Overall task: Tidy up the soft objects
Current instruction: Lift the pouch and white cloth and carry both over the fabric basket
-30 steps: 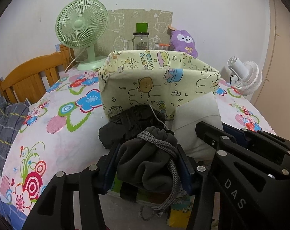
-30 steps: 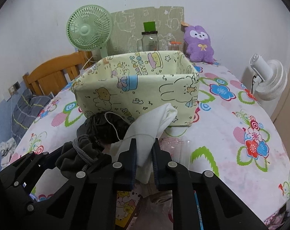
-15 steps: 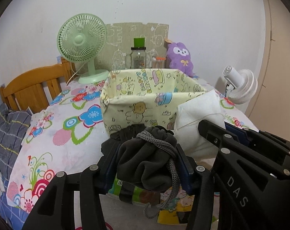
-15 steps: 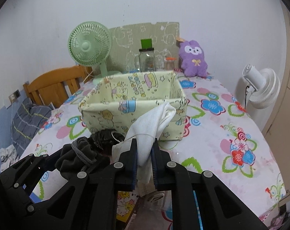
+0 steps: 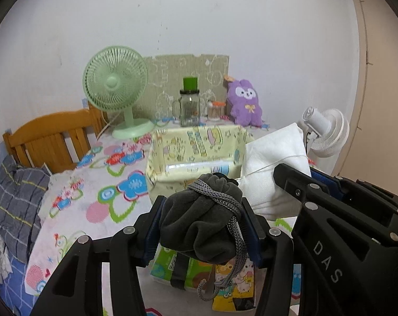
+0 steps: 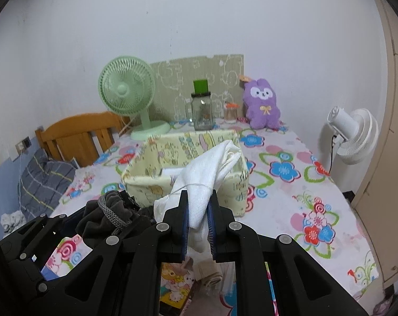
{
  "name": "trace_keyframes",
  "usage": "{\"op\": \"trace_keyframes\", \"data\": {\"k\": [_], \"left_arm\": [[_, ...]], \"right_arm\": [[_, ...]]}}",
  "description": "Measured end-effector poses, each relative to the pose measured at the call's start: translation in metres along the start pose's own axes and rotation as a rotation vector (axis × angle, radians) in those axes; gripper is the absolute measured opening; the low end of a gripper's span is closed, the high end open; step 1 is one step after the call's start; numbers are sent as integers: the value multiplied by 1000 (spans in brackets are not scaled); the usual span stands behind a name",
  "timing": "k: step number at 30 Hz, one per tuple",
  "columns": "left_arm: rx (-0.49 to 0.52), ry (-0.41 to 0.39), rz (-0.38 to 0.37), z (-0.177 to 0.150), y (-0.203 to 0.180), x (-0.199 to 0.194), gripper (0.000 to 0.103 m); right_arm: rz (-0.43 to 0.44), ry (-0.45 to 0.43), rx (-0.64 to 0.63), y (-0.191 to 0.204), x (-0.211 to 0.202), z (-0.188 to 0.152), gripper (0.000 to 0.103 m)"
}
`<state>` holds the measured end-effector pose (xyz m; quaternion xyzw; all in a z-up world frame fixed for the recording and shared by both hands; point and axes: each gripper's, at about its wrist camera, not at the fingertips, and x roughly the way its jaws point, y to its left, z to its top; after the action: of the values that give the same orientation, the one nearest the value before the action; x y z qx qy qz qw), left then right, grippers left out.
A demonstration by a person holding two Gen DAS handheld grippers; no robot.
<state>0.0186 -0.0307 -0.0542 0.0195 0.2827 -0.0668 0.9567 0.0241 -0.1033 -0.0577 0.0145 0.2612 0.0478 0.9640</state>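
Pouch [image 5: 202, 221] and white cloth [image 6: 206, 181] ride clamped in the left hand-held gripper [image 5: 202, 230] and right hand-held gripper [image 6: 199, 226], raised just short of the fabric bin [image 6: 151, 184]; next, carry over its rim and release.

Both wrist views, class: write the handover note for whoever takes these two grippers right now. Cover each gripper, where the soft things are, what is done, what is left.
Left gripper: shut on the grey pouch, held clear of the table.
Right gripper: shut on the white cloth, also lifted.
Fabric bin: just ahead on the flowered cloth, top open, little inside.
Done: both items picked up.
Left: carry them over the bin and let go; the purple plush sits by the wall, untouched.
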Motion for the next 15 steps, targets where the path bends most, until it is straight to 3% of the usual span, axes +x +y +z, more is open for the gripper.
{"op": "trace_keyframes", "data": {"k": [15], "left_arm": [[2, -60, -26, 28, -1, -16, 55]], "right_arm": [[-18, -72, -5, 3, -24, 31, 15]]}}
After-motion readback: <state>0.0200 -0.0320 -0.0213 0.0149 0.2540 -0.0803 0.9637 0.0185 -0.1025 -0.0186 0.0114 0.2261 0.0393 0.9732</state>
